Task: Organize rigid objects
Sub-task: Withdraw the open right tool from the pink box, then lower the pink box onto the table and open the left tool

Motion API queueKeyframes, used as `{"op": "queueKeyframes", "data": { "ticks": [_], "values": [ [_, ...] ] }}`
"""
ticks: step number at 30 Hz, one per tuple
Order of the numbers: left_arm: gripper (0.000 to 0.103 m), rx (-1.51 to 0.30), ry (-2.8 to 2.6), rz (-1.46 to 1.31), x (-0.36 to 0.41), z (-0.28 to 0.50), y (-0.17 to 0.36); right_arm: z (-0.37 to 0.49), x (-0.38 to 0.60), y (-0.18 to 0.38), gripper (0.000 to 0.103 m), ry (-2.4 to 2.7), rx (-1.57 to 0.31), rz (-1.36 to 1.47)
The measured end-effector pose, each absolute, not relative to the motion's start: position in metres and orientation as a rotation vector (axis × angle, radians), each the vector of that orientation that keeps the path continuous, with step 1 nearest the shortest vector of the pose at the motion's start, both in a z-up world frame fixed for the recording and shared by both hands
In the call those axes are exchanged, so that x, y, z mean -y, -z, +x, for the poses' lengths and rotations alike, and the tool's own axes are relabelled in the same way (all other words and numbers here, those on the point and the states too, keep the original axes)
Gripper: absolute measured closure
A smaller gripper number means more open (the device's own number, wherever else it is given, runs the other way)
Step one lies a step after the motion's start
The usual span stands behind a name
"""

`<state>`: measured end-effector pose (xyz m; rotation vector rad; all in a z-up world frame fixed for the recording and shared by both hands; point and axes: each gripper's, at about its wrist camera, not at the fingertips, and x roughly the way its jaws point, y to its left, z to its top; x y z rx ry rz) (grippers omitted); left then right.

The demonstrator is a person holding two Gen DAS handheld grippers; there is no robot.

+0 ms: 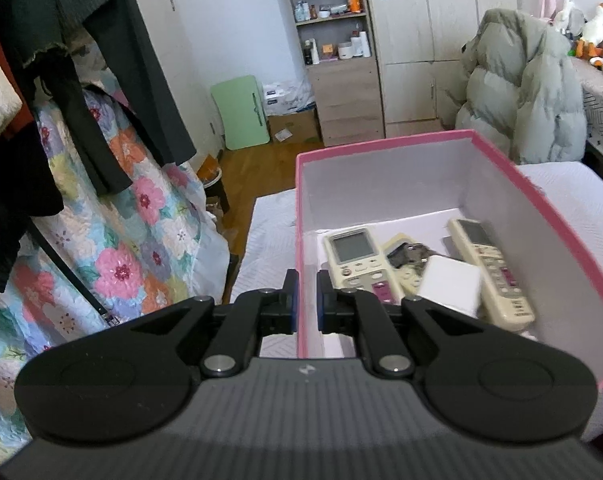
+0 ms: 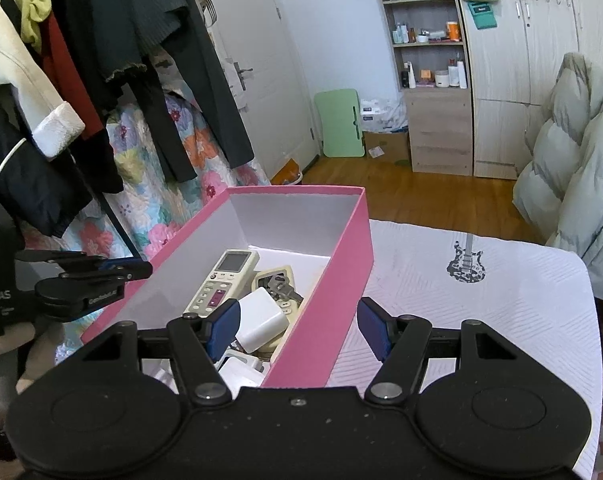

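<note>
A pink box with a white inside stands on a white cloth-covered table. In it lie two cream remote controls, a bunch of keys and a white charger block. My left gripper is shut on the box's left wall, one finger on each side of it. My right gripper is open and straddles the box's right wall, one pad inside, one outside. The left gripper also shows in the right wrist view.
Clothes hang on a rack at the left over a floral quilt. A puffy grey coat sits behind the table. Shelves, wardrobe and a green folded board stand across a wooden floor.
</note>
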<state>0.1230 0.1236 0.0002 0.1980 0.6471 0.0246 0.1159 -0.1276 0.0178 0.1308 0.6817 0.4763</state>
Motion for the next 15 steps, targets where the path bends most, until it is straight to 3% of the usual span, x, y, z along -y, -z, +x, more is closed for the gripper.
{"op": "queueKeyframes", "data": {
  "ticks": [8, 15],
  "values": [
    [0.092, -0.662, 0.013, 0.183, -0.097, 0.090, -0.022, 0.091, 0.135, -0.035, 0.033, -0.430, -0.631, 0.092],
    [0.058, -0.658, 0.024, 0.174, -0.079, 0.064, -0.031, 0.067, 0.144, -0.049, 0.032, -0.395, -0.600, 0.087]
  ]
}}
